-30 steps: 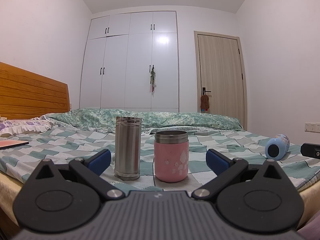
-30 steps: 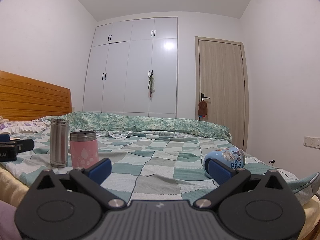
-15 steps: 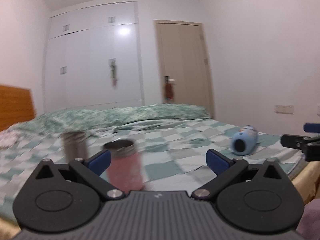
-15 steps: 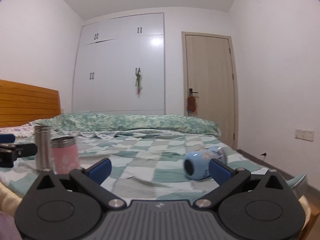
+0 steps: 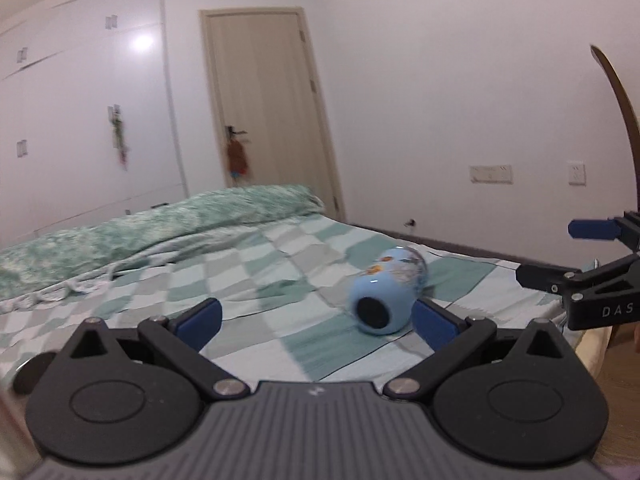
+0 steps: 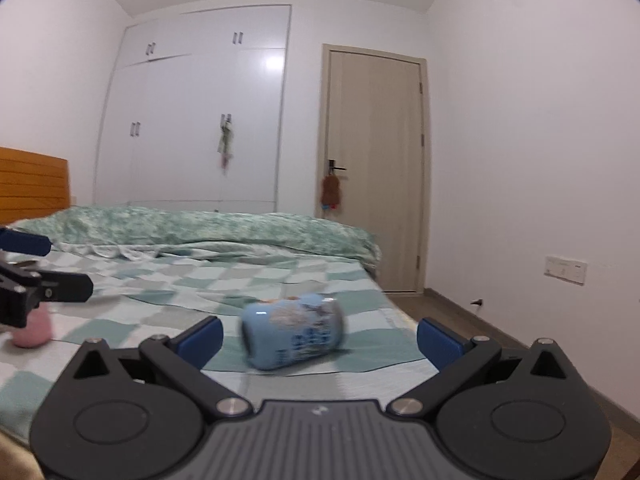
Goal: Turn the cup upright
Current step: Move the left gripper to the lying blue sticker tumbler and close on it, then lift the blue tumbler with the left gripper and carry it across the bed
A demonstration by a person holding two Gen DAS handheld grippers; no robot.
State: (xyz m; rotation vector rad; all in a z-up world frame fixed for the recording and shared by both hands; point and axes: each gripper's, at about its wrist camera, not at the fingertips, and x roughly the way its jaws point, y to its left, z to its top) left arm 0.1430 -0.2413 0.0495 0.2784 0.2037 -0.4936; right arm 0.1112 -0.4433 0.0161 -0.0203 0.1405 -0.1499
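Since the blue cup [image 6: 294,332] lies on its side on the checked bed cover [image 6: 168,292], near the bed's foot-end corner, the job is at its approach step and no lifting has begun. Its dark end [image 5: 374,312] faces the left wrist camera; whether that is the mouth or the base I cannot tell through the blur. From the right wrist view the printed side faces the camera and the cup lies roughly across the line of the fingers.

The right tool [image 6: 320,338] is released, its blue pads wide apart with the cup in the gap beyond them, touching neither. The left tool [image 5: 316,318] is likewise released and holds nothing; the cup sits just beside its right pad [image 5: 434,320].

Next, I judge, one tool must advance until its pads bracket the cup's body, clench, then swing it up and set it down gently, because soft bedding may let it topple. A pink cup [image 6: 32,330] stands well apart to the left.
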